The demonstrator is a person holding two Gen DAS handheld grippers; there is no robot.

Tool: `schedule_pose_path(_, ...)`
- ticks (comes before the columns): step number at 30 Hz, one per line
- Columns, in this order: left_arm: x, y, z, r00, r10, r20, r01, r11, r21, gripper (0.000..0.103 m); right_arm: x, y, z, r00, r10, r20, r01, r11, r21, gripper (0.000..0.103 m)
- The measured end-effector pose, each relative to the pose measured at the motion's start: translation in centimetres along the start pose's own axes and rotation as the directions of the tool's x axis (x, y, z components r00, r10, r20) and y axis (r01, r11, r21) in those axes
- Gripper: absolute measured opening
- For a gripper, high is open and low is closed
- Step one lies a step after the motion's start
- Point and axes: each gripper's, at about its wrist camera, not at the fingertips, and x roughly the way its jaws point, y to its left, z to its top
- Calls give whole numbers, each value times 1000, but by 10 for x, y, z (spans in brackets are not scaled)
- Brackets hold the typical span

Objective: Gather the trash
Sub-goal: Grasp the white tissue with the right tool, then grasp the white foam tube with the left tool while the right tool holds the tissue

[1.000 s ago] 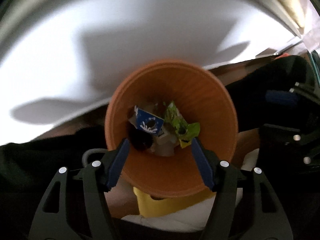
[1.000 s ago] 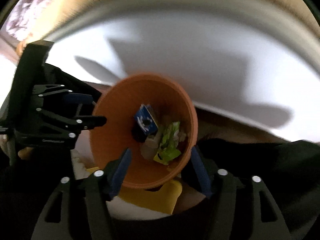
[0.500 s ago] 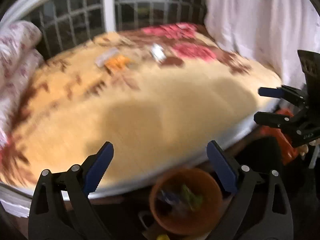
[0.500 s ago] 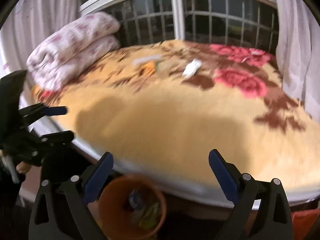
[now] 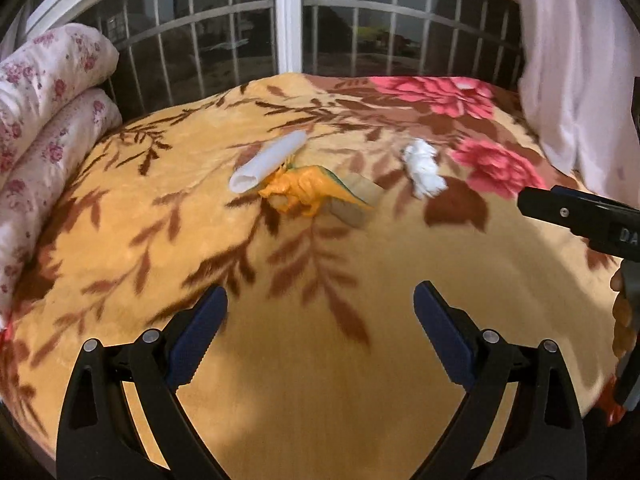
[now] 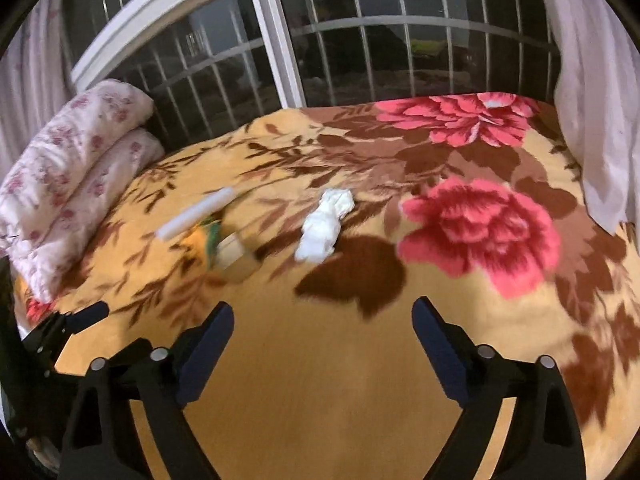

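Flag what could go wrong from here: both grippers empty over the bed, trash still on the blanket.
1. The white paper roll touches the orange toy dinosaur and a wooden block; a grab there may take the toy as trash.
2. The crumpled tissue lies on soft blanket; the right gripper, its jaws closing on nothing, may pinch fabric too.
3. Left gripper, open, sits near the right; both could collide.

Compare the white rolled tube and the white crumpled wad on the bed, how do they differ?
The rolled tube is smooth, straight and long; the crumpled wad is lumpy and shorter. The tube lies against the orange toy dinosaur; the wad lies alone. Both are white and rest on the blanket.
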Motion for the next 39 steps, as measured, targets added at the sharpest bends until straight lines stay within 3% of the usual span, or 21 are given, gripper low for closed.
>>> schedule_pose_path(8,47,9,14,999,3,-46,-6,998,-65,92,74,2,42,999,-22,-36,22,1000,-6,82)
schedule_pose_path(15,61,15,12,995,-14,-97,5,995,-96,92,133,-1,64,992,-53,-114,58,997,44,76)
schedule_pose_path(16,62,16,11,995,-16,-103,6,995,-100,92,141,-3,64,990,-56,-130,64,997,53,65)
schedule_pose_path(17,63,16,11,994,-16,-105,6,995,-101,92,148,-3,62,987,-55,-150,65,996,61,44)
schedule_pose_path(18,64,16,11,994,-16,-108,5,995,-102,92,153,-4,58,984,-83,-157,92,994,53,40)
schedule_pose_path(20,64,15,11,994,-16,-111,5,995,-99,92,150,-2,54,987,-98,-130,104,994,36,33)
schedule_pose_path(23,66,14,10,993,-14,-118,3,996,-93,92,141,-5,48,989,-82,-124,88,995,46,31)
schedule_pose_path(27,63,13,11,993,-8,-118,-3,996,-90,92,110,-12,32,994,0,-107,11,994,104,31)
schedule_pose_path(30,49,19,21,993,-48,-112,39,996,-75,92,79,-8,17,995,39,-92,-31,996,84,32)
schedule_pose_path(35,23,50,75,997,-63,-34,63,998,-22,92,43,-13,-28,995,48,-91,-42,997,63,32)
schedule_pose_path(37,35,59,100,996,-71,-55,71,997,-4,92,46,-20,-43,992,64,-109,-53,993,104,32)
schedule_pose_path(39,62,62,122,988,-92,-123,96,995,22,92,50,-24,-51,990,76,-116,-61,990,129,32)
